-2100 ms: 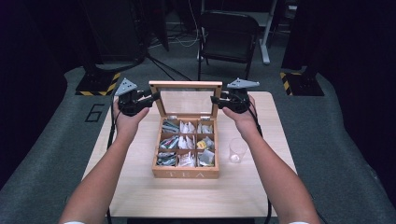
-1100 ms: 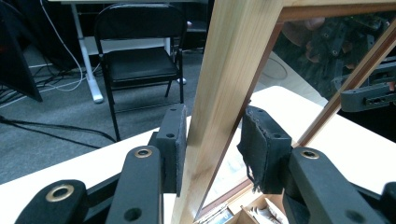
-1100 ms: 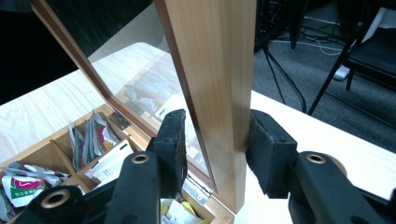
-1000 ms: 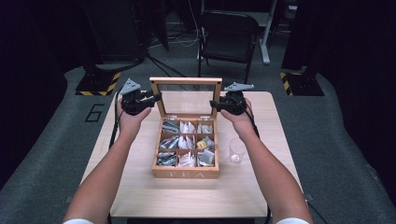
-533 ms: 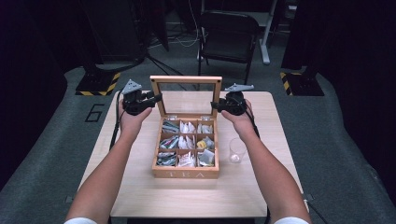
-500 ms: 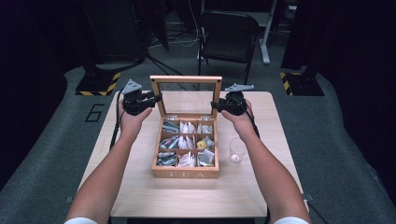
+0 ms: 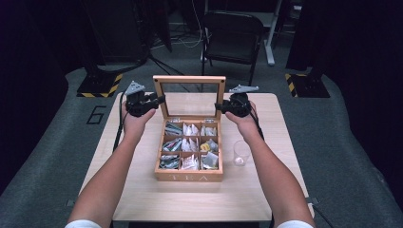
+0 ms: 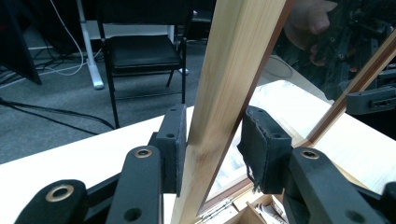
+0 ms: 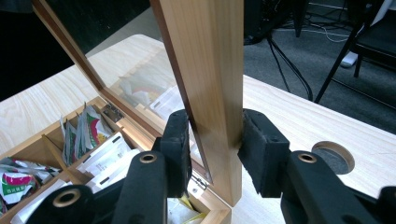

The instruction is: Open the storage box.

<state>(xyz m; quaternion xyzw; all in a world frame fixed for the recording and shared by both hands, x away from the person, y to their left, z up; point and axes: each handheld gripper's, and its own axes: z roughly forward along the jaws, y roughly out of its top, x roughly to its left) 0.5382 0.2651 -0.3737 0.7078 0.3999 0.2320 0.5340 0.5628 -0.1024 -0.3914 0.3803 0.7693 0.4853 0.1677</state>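
Tea box point(image 7: 189, 147) sits mid-bench with its glass-paned lid point(image 7: 189, 96) standing upright at the far edge. Each side rail of the lid frame runs between a gripper's jaws — the left gripper point(image 7: 154, 100) is clenched on the left rail, its near pad flat against the wood, while the right gripper point(image 7: 221, 106) has just been closing around the right rail, both pads at the wood. Packets fill the compartments. An empty glass point(image 7: 241, 153) stands just right of the box on the pale wooden bench point(image 7: 142, 190). Beyond it: grey carpet, a black chair point(image 7: 233, 35), cables.
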